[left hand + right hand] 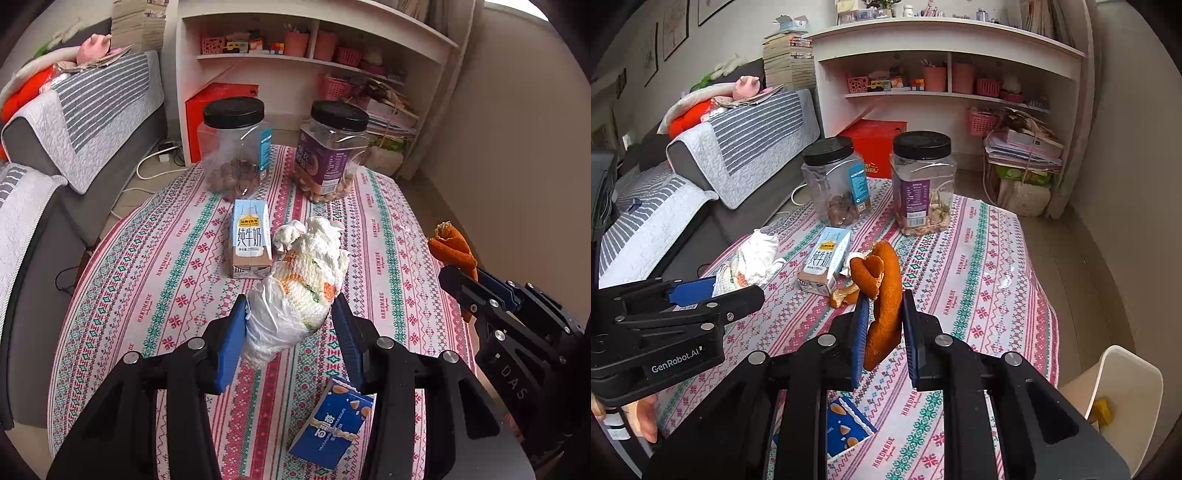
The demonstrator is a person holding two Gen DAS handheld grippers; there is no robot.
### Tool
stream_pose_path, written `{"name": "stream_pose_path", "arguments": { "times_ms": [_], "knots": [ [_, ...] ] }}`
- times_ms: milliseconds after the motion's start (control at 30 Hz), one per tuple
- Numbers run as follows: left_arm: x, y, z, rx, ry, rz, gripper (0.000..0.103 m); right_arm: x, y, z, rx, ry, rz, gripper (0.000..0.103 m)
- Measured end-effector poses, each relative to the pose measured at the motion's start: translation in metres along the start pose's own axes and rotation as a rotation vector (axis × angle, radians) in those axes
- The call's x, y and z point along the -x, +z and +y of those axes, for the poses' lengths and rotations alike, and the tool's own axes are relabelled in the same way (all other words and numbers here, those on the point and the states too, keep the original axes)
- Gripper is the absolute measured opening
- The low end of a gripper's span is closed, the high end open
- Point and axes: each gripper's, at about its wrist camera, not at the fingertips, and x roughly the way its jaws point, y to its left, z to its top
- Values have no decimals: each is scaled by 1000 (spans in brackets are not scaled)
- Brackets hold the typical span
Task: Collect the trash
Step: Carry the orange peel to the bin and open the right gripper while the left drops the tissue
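My left gripper (290, 325) is shut on a crumpled white paper wad (299, 288) with orange and green print, held above the patterned tablecloth (155, 295). My right gripper (884, 325) is shut on a curled orange peel (886, 295), also held above the table. The right gripper with the peel (452, 247) shows at the right edge of the left wrist view. The left gripper with the wad (750, 262) shows at the left of the right wrist view. A small white tissue ball (290, 234) and a second bit of peel (842, 295) lie on the table.
A milk carton (251, 240) lies mid-table, a blue snack box (332, 424) near the front edge. Two black-lidded clear jars (236, 147) (332, 147) stand at the back. A white bin (1123, 402) stands on the floor to the right. A sofa (55, 147) is at the left.
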Motion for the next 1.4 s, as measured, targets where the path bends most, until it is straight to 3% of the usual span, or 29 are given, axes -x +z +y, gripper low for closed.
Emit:
{"name": "stream_pose_path", "arguments": {
  "times_ms": [467, 900, 1000, 1067, 1167, 1233, 1400],
  "knots": [
    [-6, -8, -50, -82, -44, 6, 46, 42, -17, -74, -116, -125, -31, 18],
    [-10, -14, -112, -167, -97, 26, 46, 99, -62, -191, -359, -378, -9, 21],
    [-12, -15, -136, -203, -120, 26, 46, 116, -77, -216, -400, -478, -8, 37],
    [-13, -16, -155, -229, -133, 24, 46, 127, -86, -230, -432, -554, -12, 64],
    [-16, -19, -185, -273, -155, 27, 46, 144, -101, -250, -480, -635, -21, 80],
    [-21, -21, -203, -282, -177, 37, 46, 151, -109, -261, -503, -680, -24, 89],
    [-33, -29, -256, -310, -248, 83, 46, 169, -120, -280, -557, -718, -39, 94]
  ]
}}
